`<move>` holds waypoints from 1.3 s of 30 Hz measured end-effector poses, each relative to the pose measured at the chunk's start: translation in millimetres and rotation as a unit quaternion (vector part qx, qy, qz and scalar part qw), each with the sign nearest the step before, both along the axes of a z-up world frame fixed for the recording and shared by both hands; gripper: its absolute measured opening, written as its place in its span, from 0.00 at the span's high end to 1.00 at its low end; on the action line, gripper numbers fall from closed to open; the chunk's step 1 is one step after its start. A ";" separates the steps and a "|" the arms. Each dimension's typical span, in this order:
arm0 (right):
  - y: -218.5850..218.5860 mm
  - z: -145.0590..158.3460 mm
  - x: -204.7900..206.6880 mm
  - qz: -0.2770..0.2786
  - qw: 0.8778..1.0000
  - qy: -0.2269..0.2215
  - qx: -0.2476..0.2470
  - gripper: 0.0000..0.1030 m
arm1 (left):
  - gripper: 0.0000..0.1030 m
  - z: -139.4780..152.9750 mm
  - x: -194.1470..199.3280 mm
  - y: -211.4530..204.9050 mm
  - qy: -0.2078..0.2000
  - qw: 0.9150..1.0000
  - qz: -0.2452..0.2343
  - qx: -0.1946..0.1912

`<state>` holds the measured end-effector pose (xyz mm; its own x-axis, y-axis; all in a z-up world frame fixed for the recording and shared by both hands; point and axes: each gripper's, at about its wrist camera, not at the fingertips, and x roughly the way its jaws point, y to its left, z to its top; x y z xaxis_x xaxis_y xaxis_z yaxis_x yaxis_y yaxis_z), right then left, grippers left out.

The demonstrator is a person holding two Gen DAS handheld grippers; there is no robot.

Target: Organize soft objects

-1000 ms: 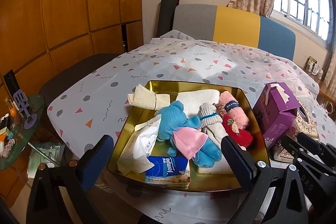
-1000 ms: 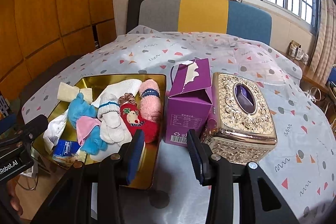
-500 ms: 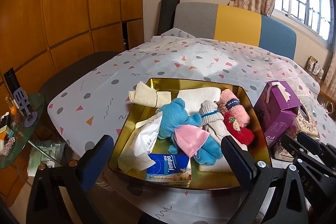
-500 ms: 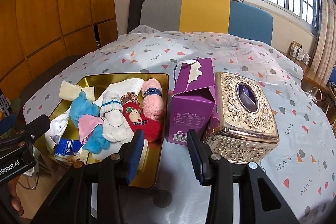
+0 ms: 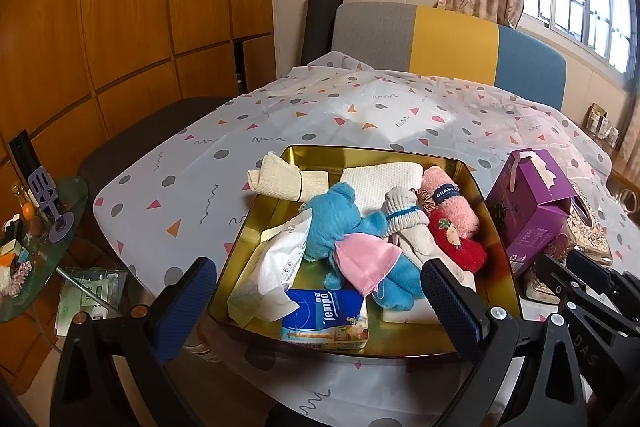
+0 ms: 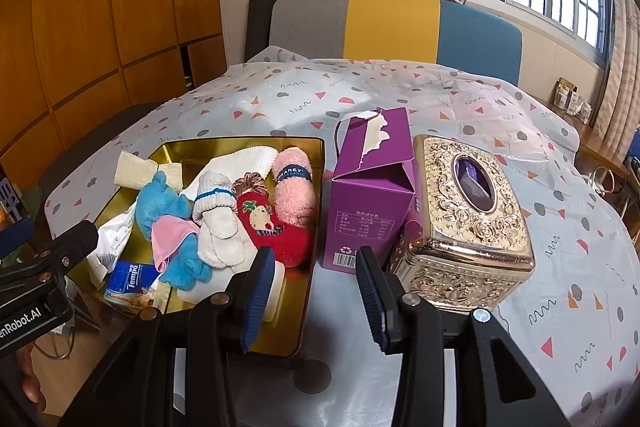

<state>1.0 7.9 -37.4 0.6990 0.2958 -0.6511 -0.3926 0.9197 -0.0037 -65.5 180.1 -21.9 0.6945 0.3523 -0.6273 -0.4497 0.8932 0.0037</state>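
Nearest you, at the front edge of the gold tray [image 5: 476, 187], your left gripper [image 5: 320, 301] hangs with its blue-padded jaws spread wide and nothing between them, while your right gripper [image 6: 310, 297] stands just off the tray's right front corner, jaws parted partway and holding nothing. Just inside the tray's near rim lies a blue Tempo tissue pack [image 5: 326, 319], with a white wipes packet [image 5: 276, 267] leaning to its left. Behind those, in the tray's middle, a blue plush toy [image 5: 340, 215] lies under a pink cloth [image 5: 366, 259], and to its right sit a cream sock [image 5: 408, 227], a red sock [image 5: 458, 245] and a pink rolled sock [image 5: 450, 201], all touching one another. Toward the tray's far side a white folded towel [image 5: 384, 179] lies flat, and a beige cloth [image 5: 280, 179] drapes over the far left rim onto the patterned tablecloth [image 5: 360, 107]. Right of the tray stands a purple carton [image 6: 368, 195], upright with its top torn open, and touching its right side is a gold tissue box [image 6: 468, 219]. Beyond the tray, past the table, a grey, yellow and blue chair back [image 5: 448, 43] faces you.
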 end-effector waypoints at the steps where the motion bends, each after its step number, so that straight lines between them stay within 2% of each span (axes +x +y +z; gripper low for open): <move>1: 0.0 0.0 -0.2 0.000 1.000 0.000 0.000 0.59 | 0.00 0.0 0.1 0.1 0.000 1.000 -0.001 0.000; 39: 0.2 -3.7 -2.6 0.006 1.000 0.003 -0.003 0.59 | 0.00 0.3 -3.6 2.3 -0.003 1.000 0.002 0.002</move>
<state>-1.6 8.1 -41.0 0.6913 0.3006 -0.6571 -0.4038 0.9148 -0.0063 -69.1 182.4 -21.6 0.6972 0.3567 -0.6218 -0.4529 0.8916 0.0037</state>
